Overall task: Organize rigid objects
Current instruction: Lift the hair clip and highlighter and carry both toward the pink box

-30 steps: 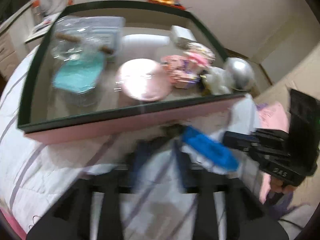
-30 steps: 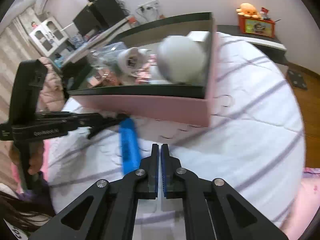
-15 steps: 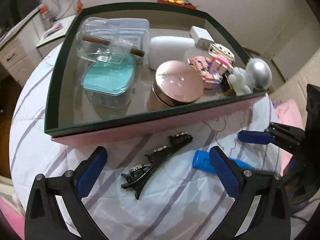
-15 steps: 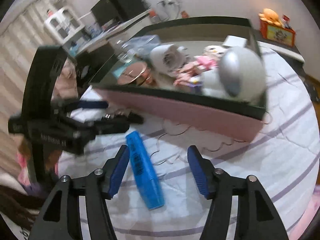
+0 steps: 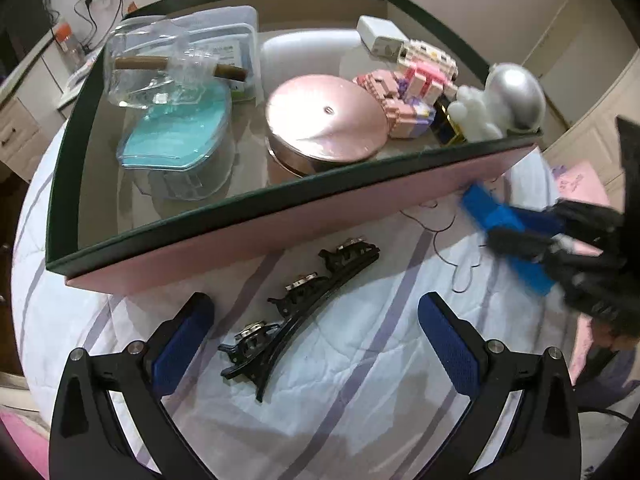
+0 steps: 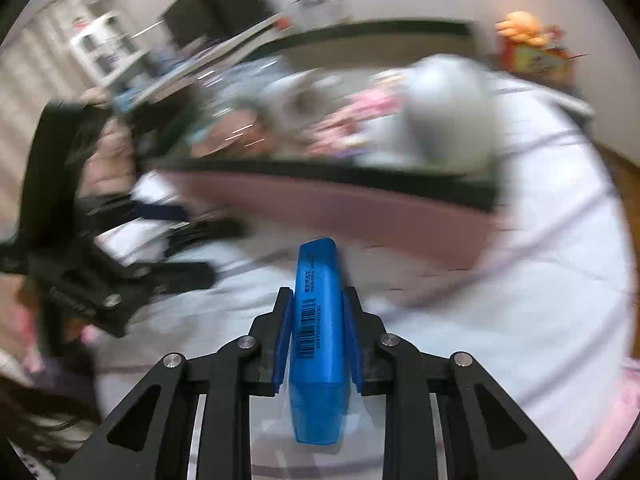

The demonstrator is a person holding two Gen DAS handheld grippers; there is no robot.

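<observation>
The right tool point(image 6: 316, 320) was closing, its blue pads pressed against both sides of a blue barcoded case point(image 6: 316, 344) that jutted forward past its tips. The left tool point(image 5: 316, 332) stood wide open with nothing gripped, a black hair clip point(image 5: 300, 312) lying on the bedspread point(image 5: 360, 380) between its fingers, the pink box point(image 5: 280, 232) just ahead.

The left gripper point(image 5: 316, 342) is built of black angular linkage arms with triangular cut-outs, joined by round silver screws. Its fingers point(image 5: 182, 346) are faced with dark blue, finely textured pads. The right gripper point(image 6: 316, 334) is made the same way: black arms, silver screw heads, blue pads on the fingers point(image 6: 282, 336). White lettering, too blurred to be read, is printed on the left gripper's black body.
</observation>
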